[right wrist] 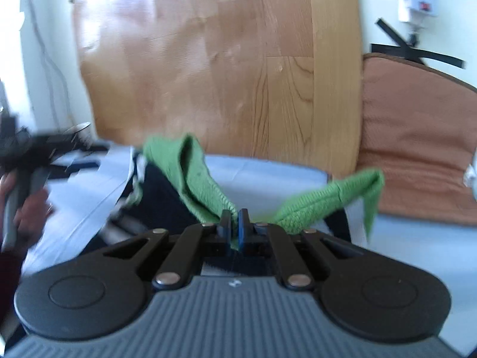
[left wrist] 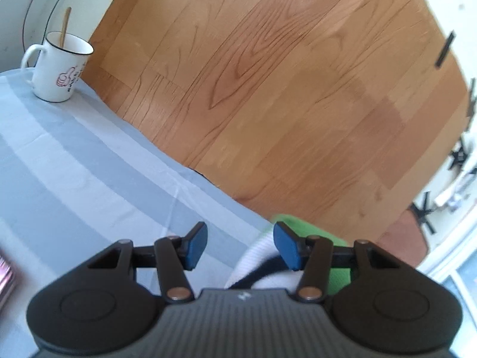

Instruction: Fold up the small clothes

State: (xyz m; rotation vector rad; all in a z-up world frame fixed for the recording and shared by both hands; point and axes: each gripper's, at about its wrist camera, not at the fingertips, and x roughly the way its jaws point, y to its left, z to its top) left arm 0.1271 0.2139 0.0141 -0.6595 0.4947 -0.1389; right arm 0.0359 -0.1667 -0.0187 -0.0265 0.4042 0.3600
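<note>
**A:** What is the right gripper doing?

**B:** Its two blue pads are squeezed together on a fold of the small green knitted garment with white and dark blue parts. The green cloth goes up from the pinch on both sides, like two wings. The left wing leads to the dark blue part, which lies on the pale blue and grey striped tablecloth.

**A:** And the left gripper?

**B:** Its blue pads are spread wide apart and hold nothing. Between and under them, its own camera shows a bit of the same garment, green, white and dark, at the edge of the tablecloth.

**A:** What does only the left camera show?

**B:** A white mug with a black rim and a thumbs-up picture stands far off on the cloth, with a wooden stick in it. The brown wooden plank floor lies past the table edge.

**A:** And only the right camera?

**B:** A brown padded seat cushion is on the right. On the left, blurry, a hand holds the other gripper.
</note>
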